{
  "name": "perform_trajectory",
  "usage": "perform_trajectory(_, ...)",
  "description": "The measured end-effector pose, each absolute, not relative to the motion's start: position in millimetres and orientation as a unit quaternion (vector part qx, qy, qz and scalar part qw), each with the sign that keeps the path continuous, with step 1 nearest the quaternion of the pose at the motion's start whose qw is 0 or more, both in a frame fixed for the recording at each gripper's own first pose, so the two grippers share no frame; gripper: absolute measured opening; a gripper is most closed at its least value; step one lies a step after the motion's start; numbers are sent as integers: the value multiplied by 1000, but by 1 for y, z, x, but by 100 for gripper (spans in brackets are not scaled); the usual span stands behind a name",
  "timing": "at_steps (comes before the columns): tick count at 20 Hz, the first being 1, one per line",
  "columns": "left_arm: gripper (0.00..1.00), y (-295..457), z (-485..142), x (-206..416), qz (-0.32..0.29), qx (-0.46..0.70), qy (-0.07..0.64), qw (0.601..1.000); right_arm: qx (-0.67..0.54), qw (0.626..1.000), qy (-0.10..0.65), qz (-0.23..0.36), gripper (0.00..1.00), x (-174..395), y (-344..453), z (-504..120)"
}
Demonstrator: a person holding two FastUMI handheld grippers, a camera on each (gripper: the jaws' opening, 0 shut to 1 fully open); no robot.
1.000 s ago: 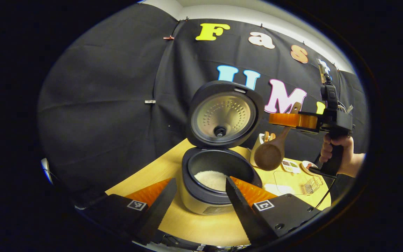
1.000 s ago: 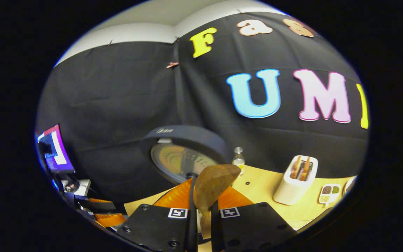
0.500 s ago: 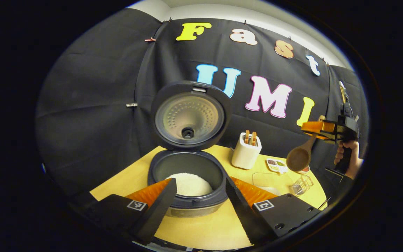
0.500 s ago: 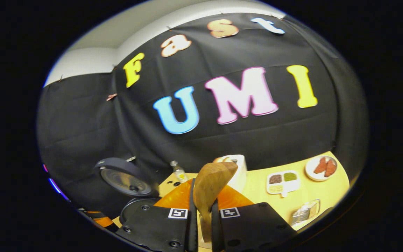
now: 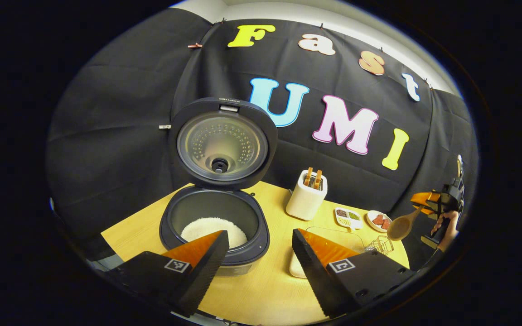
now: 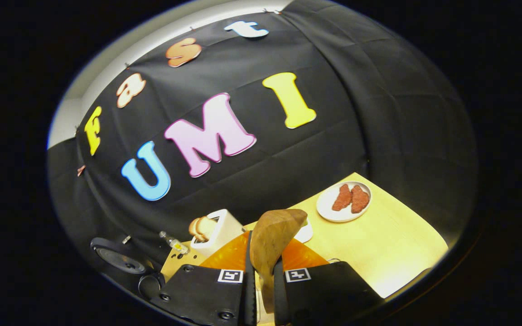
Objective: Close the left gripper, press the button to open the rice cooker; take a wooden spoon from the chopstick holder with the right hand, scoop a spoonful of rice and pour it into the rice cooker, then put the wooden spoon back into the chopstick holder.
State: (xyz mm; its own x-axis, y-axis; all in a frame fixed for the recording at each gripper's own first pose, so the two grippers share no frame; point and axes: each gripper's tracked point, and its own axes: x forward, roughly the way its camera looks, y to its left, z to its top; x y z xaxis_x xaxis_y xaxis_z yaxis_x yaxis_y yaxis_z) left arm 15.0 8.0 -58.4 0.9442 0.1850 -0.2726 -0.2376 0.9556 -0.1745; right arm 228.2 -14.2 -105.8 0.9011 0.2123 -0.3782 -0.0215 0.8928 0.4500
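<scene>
Right gripper (image 6: pixel 261 271) clamped on smooth wooden spoon (image 6: pixel 272 240); left gripper (image 5: pixel 261 253) spread wide before round rice cooker (image 5: pixel 213 226) holding grainy white rice (image 5: pixel 213 226).

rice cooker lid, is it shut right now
No, the lid stands raised behind the open rice cooker, with white rice showing in the pot.

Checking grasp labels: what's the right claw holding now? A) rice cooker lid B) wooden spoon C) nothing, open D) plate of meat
B: in the right gripper view the right claw is shut on the wooden spoon, whose handle sits between both fingers with the bowl above them.
</scene>
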Motion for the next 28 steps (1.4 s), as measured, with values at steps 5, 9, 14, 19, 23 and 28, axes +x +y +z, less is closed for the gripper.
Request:
perform_trajectory(5, 95, -8, -62, 10, 141, -111, 144, 973, 242, 941, 236, 22, 19, 247, -60, -144)
perform_trajectory(9, 95, -21, -62, 10, 165, -115, 148, 968, 241, 936, 257, 9, 19, 258, -78, -179)
perform_trajectory(14, 95, -35, -60, 9, 185, -125, 141, 964, 237, 926, 294, 10, 19, 261, -71, -228)
perform_trajectory(19, 95, -34, -51, 8, 187, -133, 126, 965, 234, 920, 315, 1, 17, 254, -63, -250)
perform_trajectory(23, 96, -12, -27, 16, 187, -124, 94, 970, 220, 927, 303, 6, 52, 245, -62, -236)
perform_trajectory(28, 95, 38, 44, 31, 184, -53, 14, 981, 177, 944, 275, -46, 99, 211, -83, -205)
